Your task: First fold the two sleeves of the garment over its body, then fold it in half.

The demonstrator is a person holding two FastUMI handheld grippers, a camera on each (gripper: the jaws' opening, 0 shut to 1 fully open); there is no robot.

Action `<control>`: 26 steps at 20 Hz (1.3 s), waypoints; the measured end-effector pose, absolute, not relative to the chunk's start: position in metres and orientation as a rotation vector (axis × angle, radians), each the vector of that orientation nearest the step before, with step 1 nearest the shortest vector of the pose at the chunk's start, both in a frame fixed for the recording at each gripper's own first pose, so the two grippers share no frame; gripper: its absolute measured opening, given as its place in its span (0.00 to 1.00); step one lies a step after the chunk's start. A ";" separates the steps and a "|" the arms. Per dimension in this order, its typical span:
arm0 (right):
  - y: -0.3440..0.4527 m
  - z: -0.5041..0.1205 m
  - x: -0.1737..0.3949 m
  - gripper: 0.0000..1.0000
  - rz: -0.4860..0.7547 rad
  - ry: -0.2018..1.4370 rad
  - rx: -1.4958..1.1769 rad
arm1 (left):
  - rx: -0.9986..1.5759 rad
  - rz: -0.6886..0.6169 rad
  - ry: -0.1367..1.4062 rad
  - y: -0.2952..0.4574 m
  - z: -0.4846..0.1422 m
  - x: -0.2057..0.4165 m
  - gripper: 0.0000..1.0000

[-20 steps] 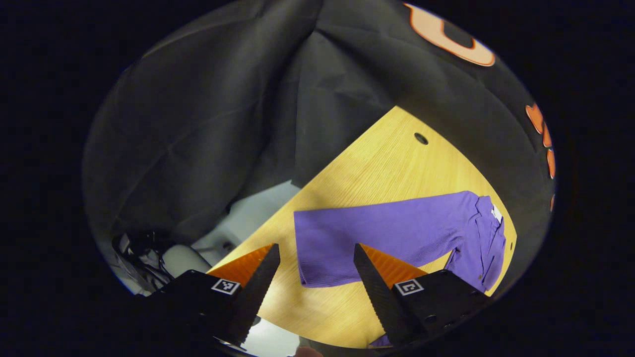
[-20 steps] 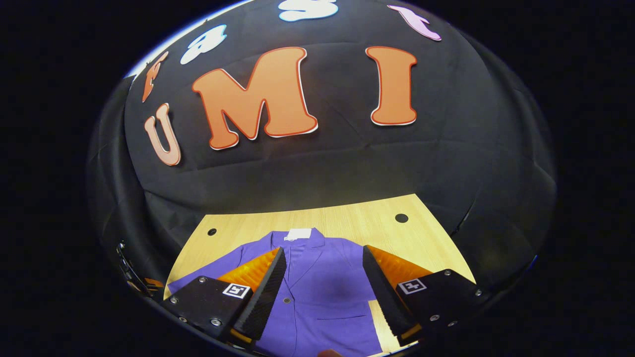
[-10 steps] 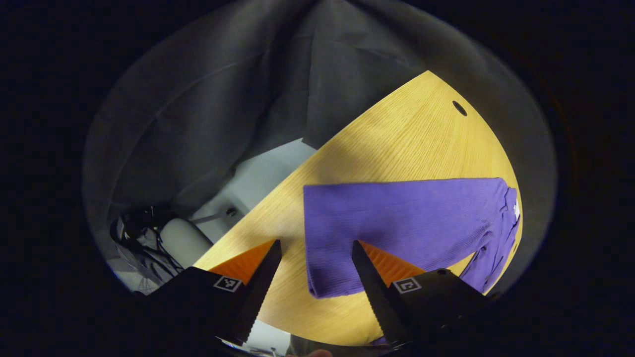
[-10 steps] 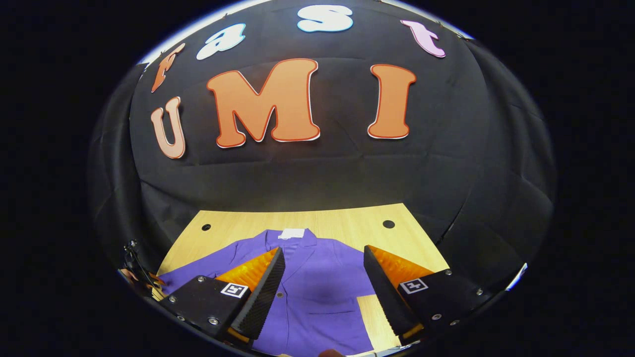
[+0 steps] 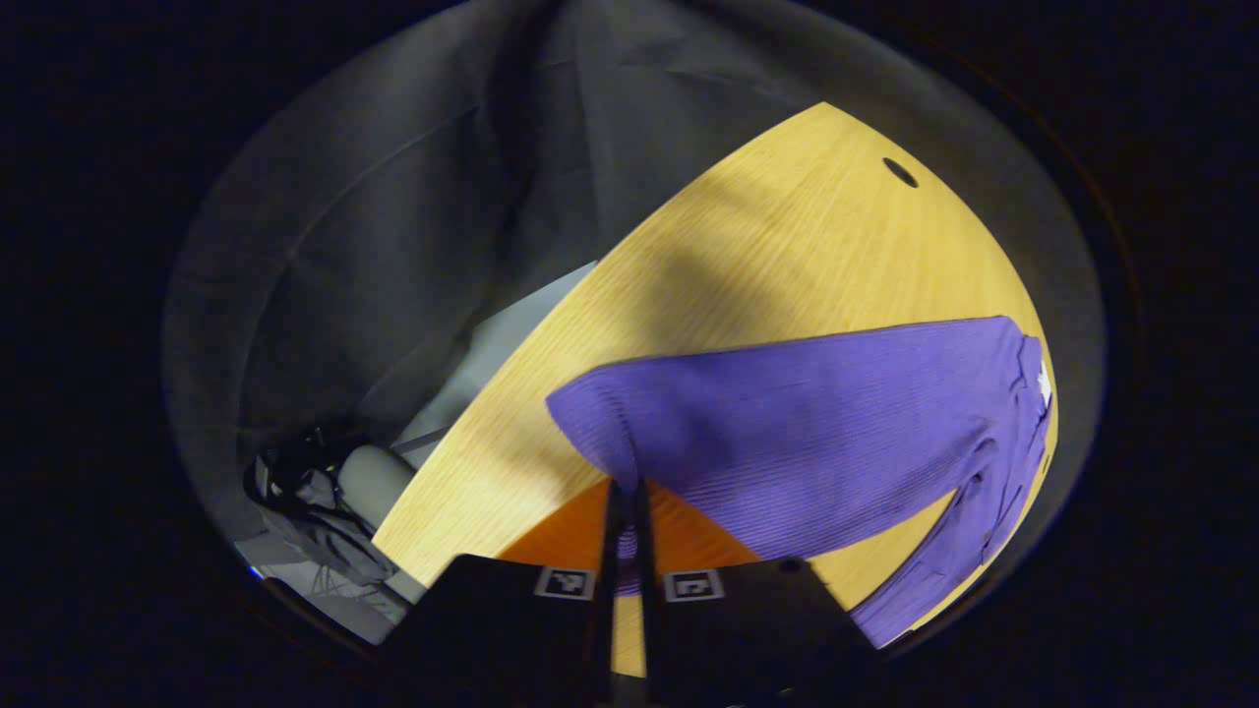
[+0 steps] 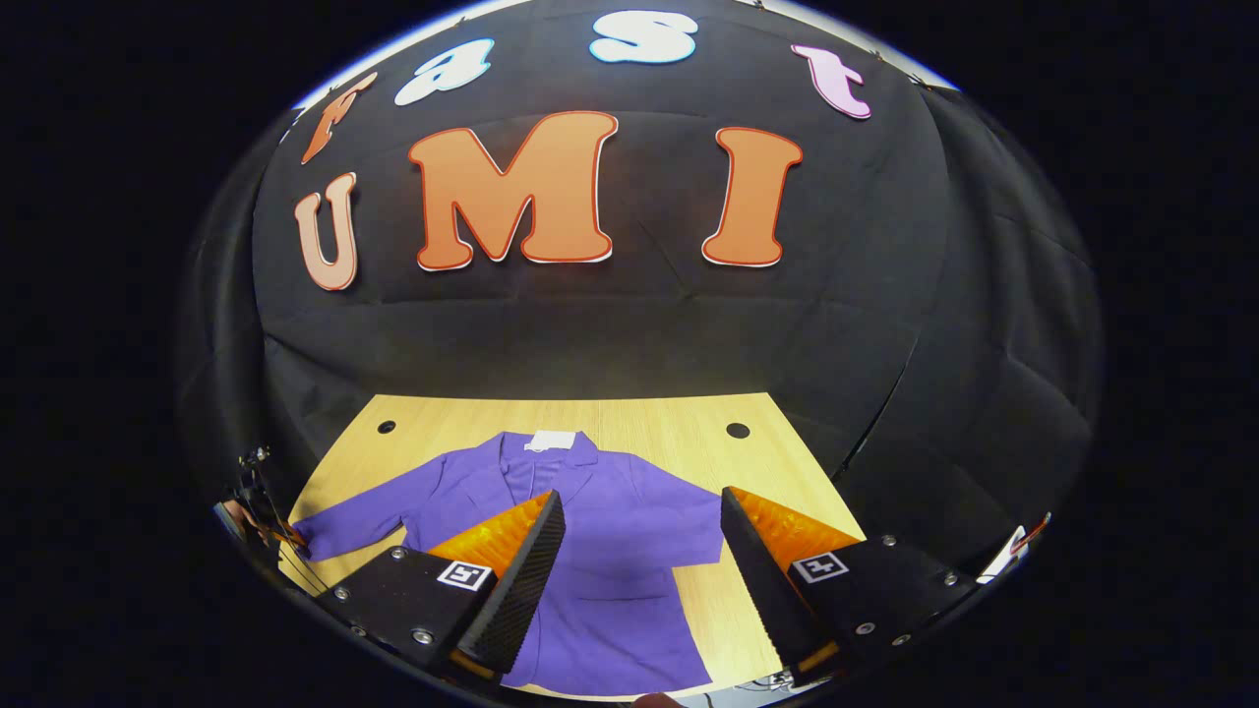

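Note:
A purple buttoned jacket (image 6: 629,536) lies flat on the wooden table (image 6: 669,418), collar toward the back wall. One sleeve (image 6: 364,511) stretches out to the left. In the left gripper view that sleeve (image 5: 787,423) runs across the table, and my left gripper (image 5: 625,484) is shut on its cuff end, which bunches up at the fingertips. My right gripper (image 6: 639,497) hovers open above the jacket's front with nothing between its fingers. The jacket's right side ends in a straight edge.
The table has round cable holes at its back corners (image 6: 737,430) (image 6: 386,427) (image 5: 899,172). Past the table's left edge (image 5: 492,374) I see pale floor with a white cylinder (image 5: 374,477) and tangled cables. Black cloth walls close in the booth.
My left gripper has dropped onto the sleeve's cuff and shut on it, puckering the cloth. My right gripper has drawn back a little, still open.

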State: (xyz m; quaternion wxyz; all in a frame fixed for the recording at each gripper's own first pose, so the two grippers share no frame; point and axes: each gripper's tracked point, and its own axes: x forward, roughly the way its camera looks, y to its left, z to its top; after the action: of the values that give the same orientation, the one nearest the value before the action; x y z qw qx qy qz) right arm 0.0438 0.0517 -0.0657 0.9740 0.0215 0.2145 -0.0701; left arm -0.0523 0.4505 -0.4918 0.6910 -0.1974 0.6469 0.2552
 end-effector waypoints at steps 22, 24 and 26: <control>-0.015 -0.086 0.066 0.95 -0.036 0.415 0.160 | -0.348 -0.030 1.199 0.162 -0.315 0.135 0.07; -0.023 -0.088 0.067 0.95 -0.034 0.411 0.172 | -0.308 -0.088 1.185 0.124 -0.305 0.156 0.07; -0.030 -0.090 0.068 0.95 -0.032 0.410 0.168 | -0.266 -0.146 1.172 0.083 -0.297 0.174 0.07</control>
State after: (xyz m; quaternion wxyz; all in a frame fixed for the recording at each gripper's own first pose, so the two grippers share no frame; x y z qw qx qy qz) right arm 0.0683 -0.0296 -0.0901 0.9755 0.0832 0.2032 -0.0161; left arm 0.1740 0.0835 -0.2968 0.8223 -0.1252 0.5509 -0.0685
